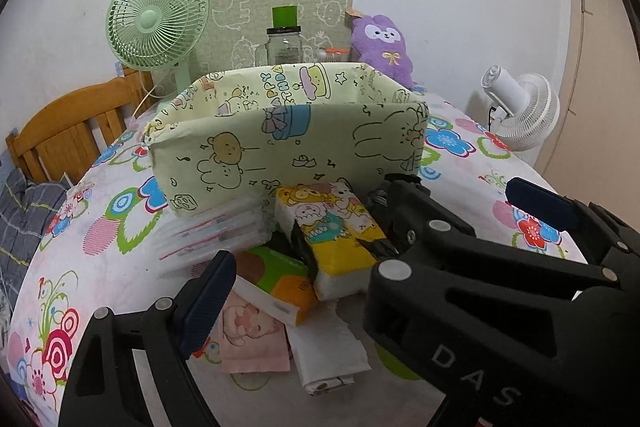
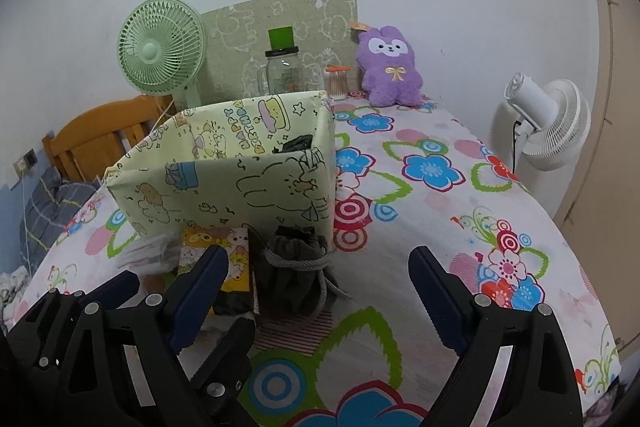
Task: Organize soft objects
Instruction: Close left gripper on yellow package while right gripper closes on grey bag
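A pale green cartoon-print fabric box [image 1: 280, 143] stands on the flowered table; it also shows in the right wrist view [image 2: 224, 183], with something dark inside. In front of it lies a pile: a yellow cartoon tissue pack [image 1: 336, 231], clear-wrapped packs [image 1: 212, 235], a green-orange pack [image 1: 280, 279], a pink baby-print cloth [image 1: 252, 335] and a white cloth [image 1: 328, 355]. A grey drawstring pouch [image 2: 296, 267] stands by the box's right corner. My left gripper [image 1: 372, 243] is open and empty over the pile. My right gripper [image 2: 316, 291] is open and empty, just short of the pouch.
A purple plush [image 1: 382, 47] [image 2: 392, 71], a green fan [image 1: 158, 19], a glass jar with a green lid [image 1: 285, 43] and a toothpick jar [image 2: 338, 83] stand at the back. A white fan [image 2: 548, 123] is off the right edge. A wooden chair [image 1: 68, 131] is at left.
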`<action>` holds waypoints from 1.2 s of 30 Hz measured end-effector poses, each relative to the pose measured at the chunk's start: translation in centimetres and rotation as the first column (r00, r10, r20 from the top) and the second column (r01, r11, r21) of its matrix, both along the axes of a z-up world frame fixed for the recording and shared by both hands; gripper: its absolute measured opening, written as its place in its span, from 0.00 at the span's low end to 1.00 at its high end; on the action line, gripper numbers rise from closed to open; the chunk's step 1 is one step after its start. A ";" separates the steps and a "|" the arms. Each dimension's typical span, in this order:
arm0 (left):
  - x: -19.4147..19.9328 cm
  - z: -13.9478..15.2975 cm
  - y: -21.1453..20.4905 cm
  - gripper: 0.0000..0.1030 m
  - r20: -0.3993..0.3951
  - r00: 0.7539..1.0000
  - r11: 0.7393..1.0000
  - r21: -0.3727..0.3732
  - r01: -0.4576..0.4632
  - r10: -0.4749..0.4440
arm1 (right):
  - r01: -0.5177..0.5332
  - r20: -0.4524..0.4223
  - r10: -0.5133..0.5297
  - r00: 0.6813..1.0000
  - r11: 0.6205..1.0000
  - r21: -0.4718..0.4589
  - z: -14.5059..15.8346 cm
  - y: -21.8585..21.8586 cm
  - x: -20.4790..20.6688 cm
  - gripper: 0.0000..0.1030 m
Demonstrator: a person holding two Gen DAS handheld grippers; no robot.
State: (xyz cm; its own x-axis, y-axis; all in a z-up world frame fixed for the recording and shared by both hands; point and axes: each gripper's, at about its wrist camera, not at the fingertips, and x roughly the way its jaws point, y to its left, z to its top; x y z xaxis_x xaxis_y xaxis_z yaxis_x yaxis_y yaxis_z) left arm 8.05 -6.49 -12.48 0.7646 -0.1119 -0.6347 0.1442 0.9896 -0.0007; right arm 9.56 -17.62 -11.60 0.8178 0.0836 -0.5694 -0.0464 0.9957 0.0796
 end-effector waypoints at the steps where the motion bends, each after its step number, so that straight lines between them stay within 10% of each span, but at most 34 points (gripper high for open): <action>1: 0.0 -0.1 -0.1 0.89 -0.003 1.000 1.000 0.001 0.002 -0.002 | 0.000 -0.003 0.000 1.000 1.000 0.000 -0.1 -0.1 0.0 0.91; 6: 0.3 -0.4 -1.0 0.88 -0.008 1.000 1.000 0.016 0.001 -0.001 | 0.009 -0.010 -0.009 1.000 1.000 -0.002 -0.4 -0.7 -0.1 0.91; 15: 1.3 -1.2 -1.6 0.57 -0.013 1.000 0.996 0.083 -0.024 0.025 | 0.029 -0.055 -0.028 0.998 0.999 0.019 -1.2 -1.6 1.0 0.91; 25: 1.5 -0.9 -0.2 0.56 -0.025 1.000 0.999 0.033 -0.003 0.004 | -0.023 -0.082 0.026 0.996 0.999 0.037 -1.9 -0.4 2.2 0.87; 36: 2.0 -1.1 0.4 0.54 -0.030 0.999 1.000 0.013 -0.010 0.010 | -0.083 -0.137 0.094 0.986 0.993 0.087 -3.0 0.4 3.7 0.56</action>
State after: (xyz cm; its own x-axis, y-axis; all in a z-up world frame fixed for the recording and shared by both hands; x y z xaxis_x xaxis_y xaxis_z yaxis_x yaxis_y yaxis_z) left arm 10.10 -6.12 -13.61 0.7461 -0.0957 -0.6589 0.1344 0.9909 0.0083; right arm 13.23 -17.19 -14.57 0.7172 0.2026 -0.6667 -0.1166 0.9782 0.1718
